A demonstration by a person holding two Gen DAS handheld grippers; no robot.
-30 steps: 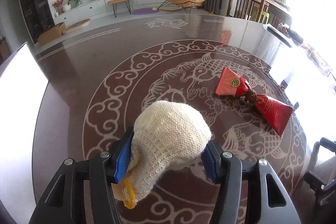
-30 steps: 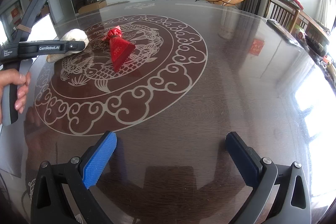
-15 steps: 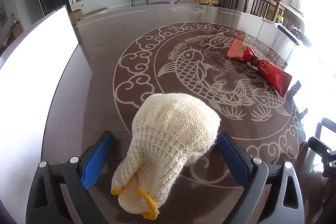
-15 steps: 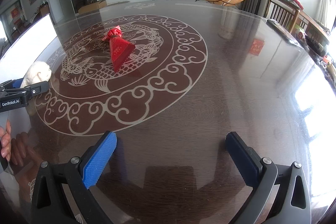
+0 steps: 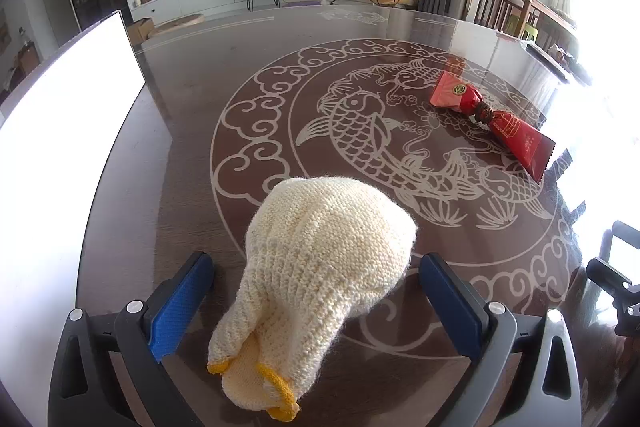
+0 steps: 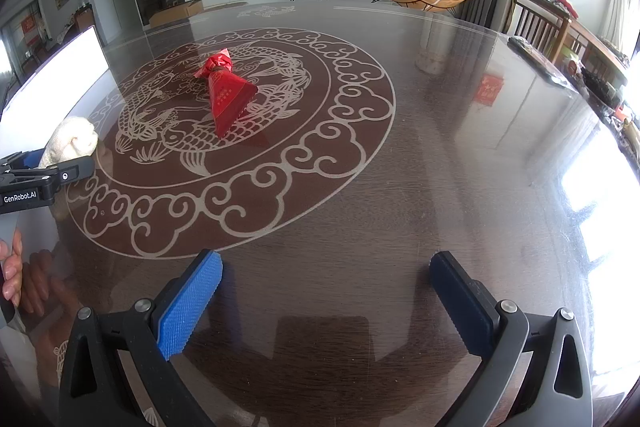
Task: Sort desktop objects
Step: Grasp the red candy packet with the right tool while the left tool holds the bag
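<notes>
On the table's [image 5: 192, 99] fish medallion rim, cream knitted glove [image 5: 320, 267] lies between left gripper's [image 5: 316, 291] opening jaws, pads clear; right gripper [image 6: 326, 291] wide, empty.

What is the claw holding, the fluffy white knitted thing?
Nothing. The left claw is opening around the knitted glove, which lies on the table, blue pads clear of it. The right claw is open and empty.

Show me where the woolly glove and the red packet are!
woolly glove [image 5: 328, 251]: left wrist view, middle of its knitted body.
red packet [image 6: 230, 97]: right wrist view, on its wide lower half.
</notes>
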